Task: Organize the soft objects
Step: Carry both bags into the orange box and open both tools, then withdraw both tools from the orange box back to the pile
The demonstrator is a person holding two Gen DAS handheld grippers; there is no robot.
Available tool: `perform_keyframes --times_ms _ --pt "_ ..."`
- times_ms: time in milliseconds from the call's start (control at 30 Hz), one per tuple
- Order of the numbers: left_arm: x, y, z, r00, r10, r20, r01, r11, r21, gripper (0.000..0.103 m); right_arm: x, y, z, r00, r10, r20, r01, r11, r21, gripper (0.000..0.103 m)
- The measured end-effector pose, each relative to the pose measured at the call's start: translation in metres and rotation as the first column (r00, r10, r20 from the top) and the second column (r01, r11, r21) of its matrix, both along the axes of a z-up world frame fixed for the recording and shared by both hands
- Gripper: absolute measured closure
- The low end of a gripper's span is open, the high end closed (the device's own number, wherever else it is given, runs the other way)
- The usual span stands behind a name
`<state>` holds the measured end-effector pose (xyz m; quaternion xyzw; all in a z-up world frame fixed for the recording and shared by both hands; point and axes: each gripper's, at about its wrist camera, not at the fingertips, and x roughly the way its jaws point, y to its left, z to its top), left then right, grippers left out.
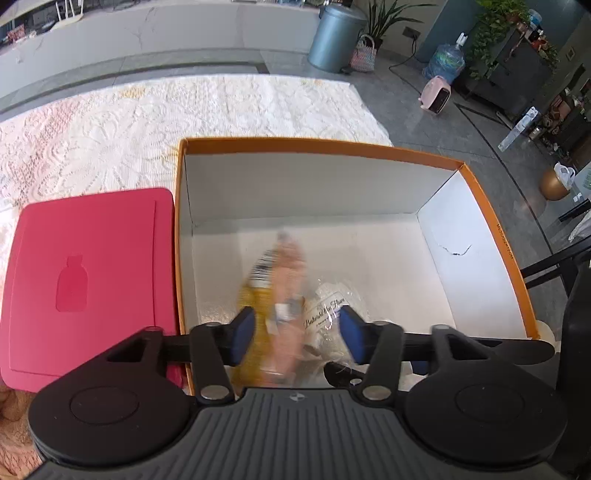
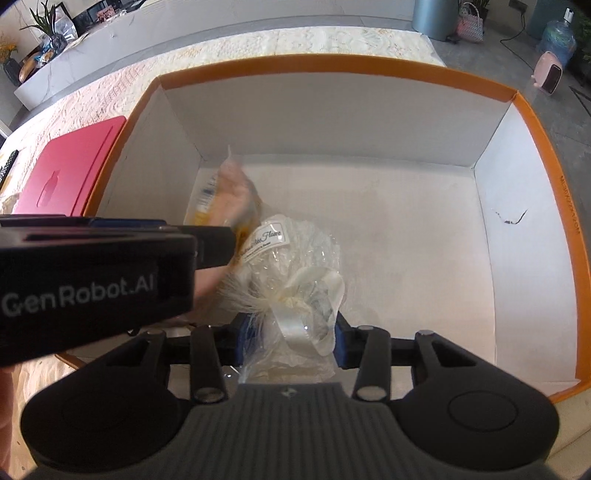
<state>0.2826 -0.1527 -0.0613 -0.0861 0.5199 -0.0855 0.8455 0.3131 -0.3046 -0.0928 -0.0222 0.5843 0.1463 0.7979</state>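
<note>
Overhead, the left wrist view looks down into an orange-rimmed box [image 1: 495,236] with white inner walls, standing on a cream lace-patterned cloth [image 1: 110,122]; a red flat lid [image 1: 92,280] with a bottle-shaped cutout lies just beside the box's left wall. The left gripper [image 1: 297,334] hangs over the near part of the box with its blue pads spread apart and nothing pinched between them; below the gap a blurred peach-and-yellow packet [image 1: 280,295] lies inside the box, near its left wall, and a clear-wrapped cream bundle [image 1: 332,314] with a white label sits touching it on the right. Beyond the cloth the floor is grey tile; a blue-grey bin [image 1: 338,35], a woven basket [image 1: 364,55], a water bottle [image 1: 447,61], a small pink heater [image 1: 436,96] and potted plants stand along the far side.

Next, the right wrist view shows the same box [image 2: 546,155] from closer; the right gripper [image 2: 291,341] is clamped on the cream bundle [image 2: 291,266] at its ribbon-tied neck, low in the box near the front wall; the peach-and-yellow packet [image 2: 229,195] lies behind it to the left. The left gripper's black body [image 2: 92,273], lettered GenRobot.AI, crosses the left of this view; the red lid [image 2: 74,173] and the cloth [image 2: 332,40] show beyond the box, and the pink heater [image 2: 550,74] stands on the grey floor.
</note>
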Motion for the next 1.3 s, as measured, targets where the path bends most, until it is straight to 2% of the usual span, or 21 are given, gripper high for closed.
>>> perform_keyframes --times_ms 67,233,367,533,633,833,967,1100,1200,1300 --pt "-0.003 0.001 0.002 1.0 -0.003 0.015 0.003 1.0 -0.002 0.027 0.0 0.0 0.001 1.0 0.004 0.003 -0.004 1.0 -0.006 0.053" --pt "-0.011 0.003 0.009 1.0 -0.001 0.029 0.001 1.0 -0.006 0.025 -0.002 -0.001 0.004 1.0 -0.012 0.002 0.012 0.999 -0.034 0.042" --pt "-0.022 0.005 0.019 0.997 -0.006 0.072 0.006 1.0 0.008 0.025 -0.009 -0.004 0.018 0.999 -0.024 0.045 0.027 0.998 -0.059 0.033" --pt "-0.045 0.012 0.032 0.988 -0.024 0.15 0.025 1.0 -0.002 0.026 -0.029 -0.005 0.039 0.991 -0.05 0.127 0.061 0.994 -0.087 0.031" --pt "-0.063 0.014 0.044 0.973 -0.043 0.228 0.044 0.999 0.001 0.027 -0.045 -0.007 0.05 0.977 -0.08 0.197 0.099 0.991 -0.089 0.031" --pt "-0.104 0.033 0.065 0.926 -0.061 0.371 0.062 0.998 0.011 0.027 -0.087 -0.002 0.065 0.913 -0.129 0.386 0.16 0.986 -0.048 0.031" --pt "-0.132 0.052 0.072 0.901 -0.038 0.432 0.037 0.999 0.011 0.027 -0.124 0.006 0.069 0.855 -0.191 0.483 0.21 0.978 0.015 0.032" --pt "-0.158 0.074 0.069 0.889 -0.015 0.457 0.005 1.0 0.023 0.027 -0.157 0.019 0.072 0.794 -0.235 0.56 0.226 0.97 0.087 0.032" --pt "-0.174 0.091 0.062 0.888 0.0 0.46 -0.019 0.999 0.038 0.027 -0.176 0.037 0.07 0.772 -0.242 0.588 0.21 0.97 0.123 0.032" --pt "-0.189 0.108 0.053 0.89 0.007 0.455 -0.037 0.998 0.057 0.028 -0.193 0.057 0.069 0.779 -0.224 0.585 0.174 0.975 0.141 0.034"
